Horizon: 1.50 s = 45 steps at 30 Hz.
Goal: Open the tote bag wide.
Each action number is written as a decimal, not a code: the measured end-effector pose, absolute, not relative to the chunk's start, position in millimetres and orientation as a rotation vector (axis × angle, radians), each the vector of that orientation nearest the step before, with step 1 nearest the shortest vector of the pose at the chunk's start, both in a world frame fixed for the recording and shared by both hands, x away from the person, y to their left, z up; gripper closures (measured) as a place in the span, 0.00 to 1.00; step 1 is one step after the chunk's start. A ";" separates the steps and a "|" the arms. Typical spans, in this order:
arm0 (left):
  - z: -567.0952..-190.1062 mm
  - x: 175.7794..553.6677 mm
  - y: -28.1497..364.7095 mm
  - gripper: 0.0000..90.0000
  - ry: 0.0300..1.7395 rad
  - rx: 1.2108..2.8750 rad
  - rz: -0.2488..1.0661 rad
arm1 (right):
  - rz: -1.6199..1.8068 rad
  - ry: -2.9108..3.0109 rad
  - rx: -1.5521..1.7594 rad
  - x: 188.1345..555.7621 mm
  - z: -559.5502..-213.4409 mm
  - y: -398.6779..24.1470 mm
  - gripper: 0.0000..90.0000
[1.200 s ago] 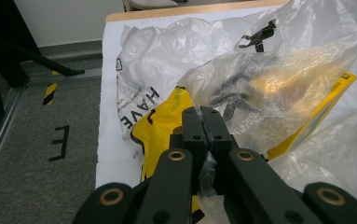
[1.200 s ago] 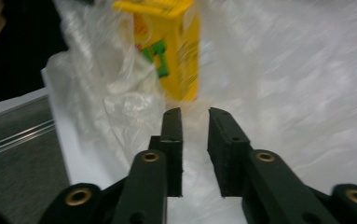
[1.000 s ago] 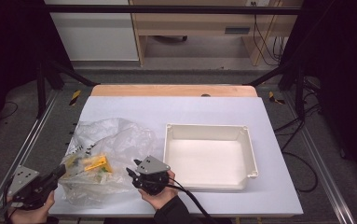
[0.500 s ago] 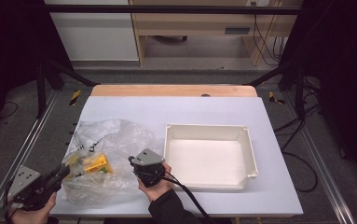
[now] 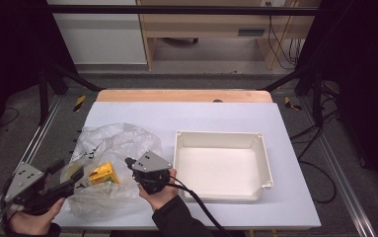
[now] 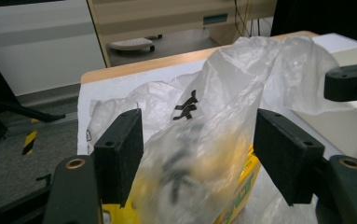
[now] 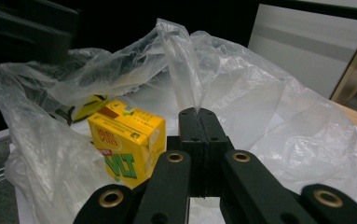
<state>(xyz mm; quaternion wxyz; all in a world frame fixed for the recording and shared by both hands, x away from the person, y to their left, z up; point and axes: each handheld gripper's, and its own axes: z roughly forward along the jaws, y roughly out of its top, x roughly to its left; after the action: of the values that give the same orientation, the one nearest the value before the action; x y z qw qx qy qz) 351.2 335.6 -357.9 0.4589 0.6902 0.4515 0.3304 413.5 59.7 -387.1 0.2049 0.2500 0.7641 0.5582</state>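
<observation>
Item in hand: one clear plastic bag point(image 5: 108, 168) on the left half of the bench point(image 5: 186, 116), holding one yellow drink carton point(image 5: 102, 173) that you can see through the film; a second yellowish shape lies behind it in the right gripper view, too hidden to name. Your right gripper point(image 7: 198, 113) has its jaws pressed together on a pinch of the bag's film, which rises in a peak above the tips. Your left gripper point(image 6: 199, 156) has just been opening; its jaws stand wide apart with a fold of the bag between them, the pads not pressing on it. Step, as judged: opening or lifting the bag to get at the carton, with the right side held and the left regrasping. Next move, as judged: bring the left gripper's jaws onto the bag's edge facing the right one's pinch, so that the mouth can be spread and the carton freed, perhaps toward the tray. Count: bags, one; cartons, one certain; white trays point(image 5: 263, 163), one, empty, just to the right of the bag; grippers, two.
</observation>
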 end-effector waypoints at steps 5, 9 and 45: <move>-360.7 365.4 314.0 0.36 1.095 1.797 0.835 | 1.566 2.125 0.675 413.2 -381.7 63.2 1.00; -368.1 378.6 307.3 0.40 1.133 1.841 0.841 | 1.585 2.122 0.665 412.7 -377.3 64.7 1.00; -398.0 437.2 355.3 1.00 1.349 1.818 0.720 | 1.390 2.634 0.607 393.2 -475.0 91.1 0.98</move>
<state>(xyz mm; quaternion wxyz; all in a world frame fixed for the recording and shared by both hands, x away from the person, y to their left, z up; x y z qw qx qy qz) 437.2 355.3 -398.0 0.3737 0.7100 0.5267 0.2809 393.2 91.1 -475.0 0.0510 0.1995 0.8655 0.4567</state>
